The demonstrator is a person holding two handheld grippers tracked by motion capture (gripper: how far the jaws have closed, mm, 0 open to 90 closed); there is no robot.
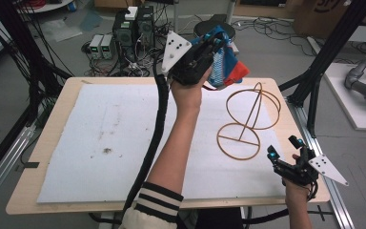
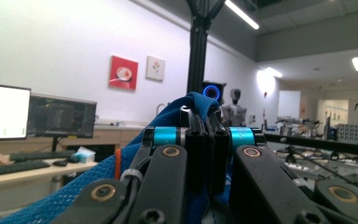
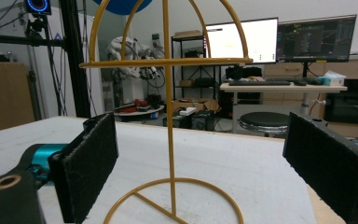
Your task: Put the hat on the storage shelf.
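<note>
My left gripper (image 1: 213, 53) is raised above the far edge of the table, shut on a blue mesh cloth with a red part (image 1: 229, 67). In the left gripper view the jaws (image 2: 208, 122) stand pressed together with the blue mesh cloth (image 2: 196, 101) pinched between them and draping over the fingers. A yellow wire stand (image 1: 245, 119) with a round base and a domed top stands on the white mat, right of centre. My right gripper (image 1: 283, 148) is low at the front right, open, facing the yellow wire stand (image 3: 168, 102), whose pole rises between its pads (image 3: 91, 163).
A white foam mat (image 1: 105, 138) covers most of the wooden table (image 1: 43, 143). Power supplies and tangled cables (image 1: 124, 33) lie on the floor beyond the far edge. Black frame posts (image 1: 321, 67) stand at the right, more at the left.
</note>
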